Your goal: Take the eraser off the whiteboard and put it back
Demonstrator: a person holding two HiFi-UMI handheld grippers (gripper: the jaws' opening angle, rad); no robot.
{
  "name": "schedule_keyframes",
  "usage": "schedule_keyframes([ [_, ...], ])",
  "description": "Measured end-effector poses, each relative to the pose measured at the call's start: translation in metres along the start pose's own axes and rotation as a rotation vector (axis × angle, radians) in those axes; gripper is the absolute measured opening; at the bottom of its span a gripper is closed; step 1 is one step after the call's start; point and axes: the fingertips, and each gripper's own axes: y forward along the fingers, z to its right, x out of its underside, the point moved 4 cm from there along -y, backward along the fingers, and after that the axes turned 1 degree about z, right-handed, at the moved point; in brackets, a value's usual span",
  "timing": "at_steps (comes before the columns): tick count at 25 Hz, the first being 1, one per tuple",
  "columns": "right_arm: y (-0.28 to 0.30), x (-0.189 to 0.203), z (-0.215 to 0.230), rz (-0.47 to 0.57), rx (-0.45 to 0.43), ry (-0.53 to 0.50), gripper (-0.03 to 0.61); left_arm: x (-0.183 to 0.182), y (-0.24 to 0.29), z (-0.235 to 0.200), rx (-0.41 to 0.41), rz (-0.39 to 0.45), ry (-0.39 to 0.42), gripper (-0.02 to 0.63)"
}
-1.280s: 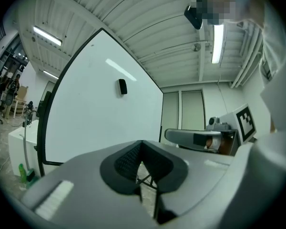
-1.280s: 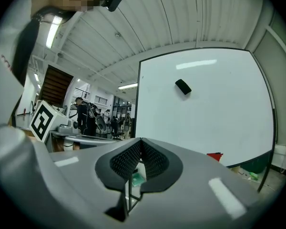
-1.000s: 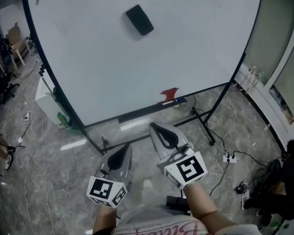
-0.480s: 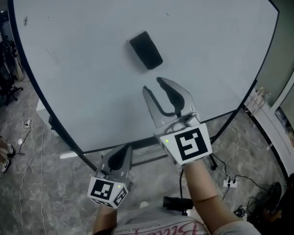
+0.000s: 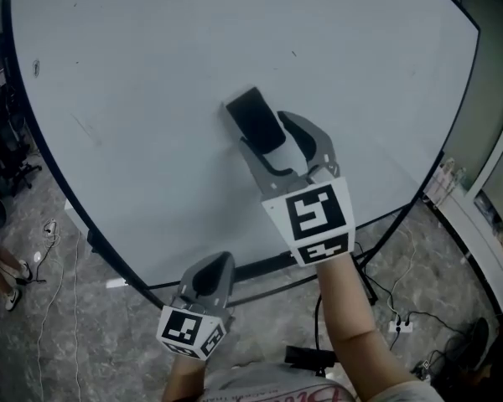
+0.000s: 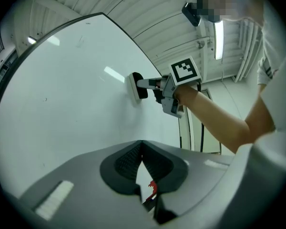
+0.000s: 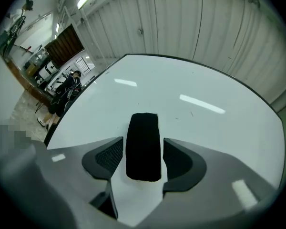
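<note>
On whiteboard [image 5: 151, 99]: eraser [image 5: 250, 111] sat stuck flat, between right tongs [image 5: 267, 132]. These had just been opening, gaped wide, weren't squeezing it yet. Left tongs [image 5: 211, 270] were together, empty, hung low. Risk imo: off-centre or half-hearted pinch would've skidded eraser along board, or popped it off onto floor [image 5: 59, 325].

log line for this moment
right hand-held gripper: jaws just opened, astride eraser, no grip | left hand-held gripper: shut, empty | eraser: on whiteboard
</note>
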Motion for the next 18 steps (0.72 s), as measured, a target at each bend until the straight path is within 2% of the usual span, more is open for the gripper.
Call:
schedule_keyframes([
  [6,0.01,-0.001,0.001,-0.04,0.06,-0.05,0.229,-0.01,0.012,-0.001,0.035,0.023,0.012,-0.002],
  [11,0.009,-0.001,0.001,-0.041,0.054,-0.016,0.216,-0.02,0.017,-0.006,0.04,0.042,0.018,-0.002],
  [18,-0.006,0.02,-0.01,-0.049,0.013,0.071,0.216,-0.025,0.02,-0.008,0.039,0.052,0.017,-0.002],
])
